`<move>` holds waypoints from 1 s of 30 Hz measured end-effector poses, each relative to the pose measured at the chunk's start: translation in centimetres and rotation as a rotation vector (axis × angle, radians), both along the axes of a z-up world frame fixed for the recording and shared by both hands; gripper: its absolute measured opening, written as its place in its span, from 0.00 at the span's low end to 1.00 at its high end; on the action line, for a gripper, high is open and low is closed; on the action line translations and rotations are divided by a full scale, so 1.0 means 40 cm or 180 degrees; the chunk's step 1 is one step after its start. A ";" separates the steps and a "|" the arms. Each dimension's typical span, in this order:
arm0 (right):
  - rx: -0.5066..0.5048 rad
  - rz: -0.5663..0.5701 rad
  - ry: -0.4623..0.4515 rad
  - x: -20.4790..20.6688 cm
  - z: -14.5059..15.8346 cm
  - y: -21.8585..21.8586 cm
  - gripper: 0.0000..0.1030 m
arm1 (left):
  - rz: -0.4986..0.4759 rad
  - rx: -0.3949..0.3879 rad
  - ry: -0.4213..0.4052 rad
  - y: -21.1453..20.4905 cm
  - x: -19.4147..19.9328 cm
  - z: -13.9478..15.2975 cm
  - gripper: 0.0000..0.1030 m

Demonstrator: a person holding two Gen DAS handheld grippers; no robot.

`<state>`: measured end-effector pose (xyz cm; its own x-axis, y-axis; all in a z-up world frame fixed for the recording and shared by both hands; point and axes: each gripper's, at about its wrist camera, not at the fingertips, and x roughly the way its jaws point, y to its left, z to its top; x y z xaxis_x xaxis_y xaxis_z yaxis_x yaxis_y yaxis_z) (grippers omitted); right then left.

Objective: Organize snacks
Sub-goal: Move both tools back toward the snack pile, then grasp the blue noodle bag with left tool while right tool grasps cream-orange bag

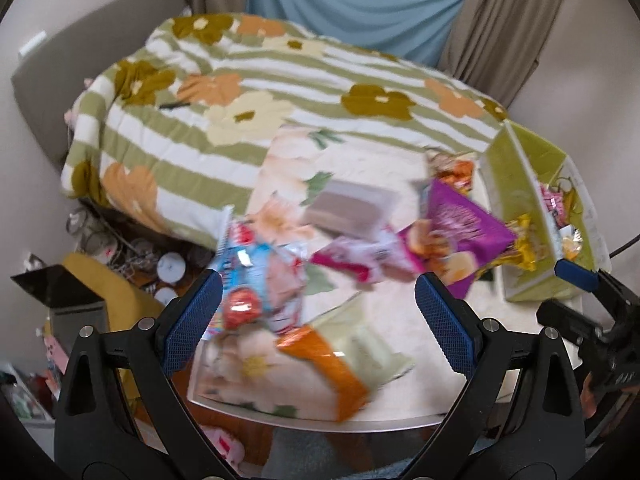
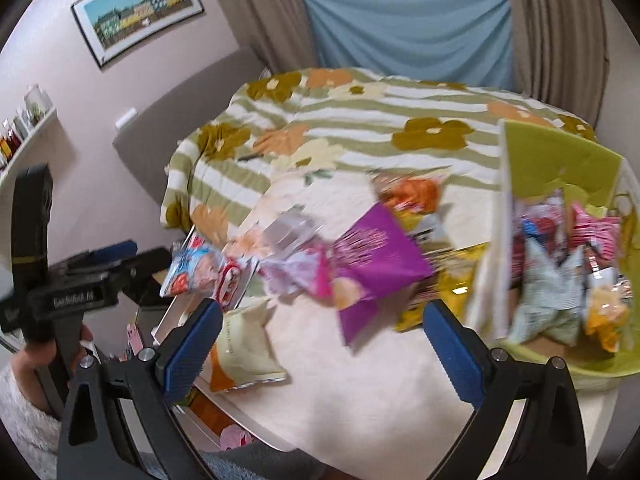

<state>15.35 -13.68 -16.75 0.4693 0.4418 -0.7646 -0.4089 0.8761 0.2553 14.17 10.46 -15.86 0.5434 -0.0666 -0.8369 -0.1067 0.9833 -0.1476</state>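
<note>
Several snack packs lie on a floral-clothed table [image 1: 400,380]. A purple bag [image 1: 464,228] [image 2: 372,256] lies mid-table beside a pink pack [image 1: 352,260], a blue-and-red pack [image 1: 256,280] [image 2: 192,268] and a grey box [image 1: 348,208]. An orange-and-cream bag [image 1: 336,360] [image 2: 244,348] lies nearest. A green bin [image 1: 532,184] [image 2: 560,164] on the right holds several packs. My left gripper [image 1: 318,320] is open and empty above the near packs. My right gripper [image 2: 322,340] is open and empty above the table, left of the bin. Both views are motion-blurred.
A bed with a green striped flower blanket [image 1: 240,120] lies behind the table. Clutter and a yellow cushion [image 1: 100,280] sit on the floor at left. The other gripper shows at each view's edge [image 1: 580,276] [image 2: 80,280]. Curtains [image 2: 408,28] hang at the back.
</note>
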 end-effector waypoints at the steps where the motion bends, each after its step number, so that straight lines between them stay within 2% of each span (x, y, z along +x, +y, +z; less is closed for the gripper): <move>1: -0.0010 0.0009 0.0021 -0.002 -0.010 0.020 0.97 | -0.0012 -0.0021 0.0043 0.018 0.006 -0.014 0.94; 8: -0.0182 -0.0029 0.0203 -0.006 -0.115 0.163 0.97 | -0.0242 -0.0195 0.0310 0.118 0.049 -0.124 0.94; 14: -0.0257 -0.0001 0.0332 -0.015 -0.199 0.252 0.97 | -0.0504 -0.0199 0.0438 0.118 0.091 -0.204 0.94; 20: -0.0465 0.0174 0.0358 -0.019 -0.261 0.309 0.97 | -0.0639 0.0010 0.0460 0.074 0.119 -0.252 0.94; 24: -0.0629 0.0353 0.0317 -0.018 -0.292 0.333 0.97 | -0.0631 0.0220 0.0463 0.051 0.132 -0.272 0.94; 30: -0.0698 0.0514 0.0239 -0.001 -0.318 0.343 0.97 | -0.0606 0.0481 0.0491 0.029 0.135 -0.293 0.91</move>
<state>15.31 0.05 -29.47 0.3448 0.3263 -0.8802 -0.5348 0.8389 0.1015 19.57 11.62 -27.59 0.3986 -0.0236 -0.9168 0.0722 0.9974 0.0057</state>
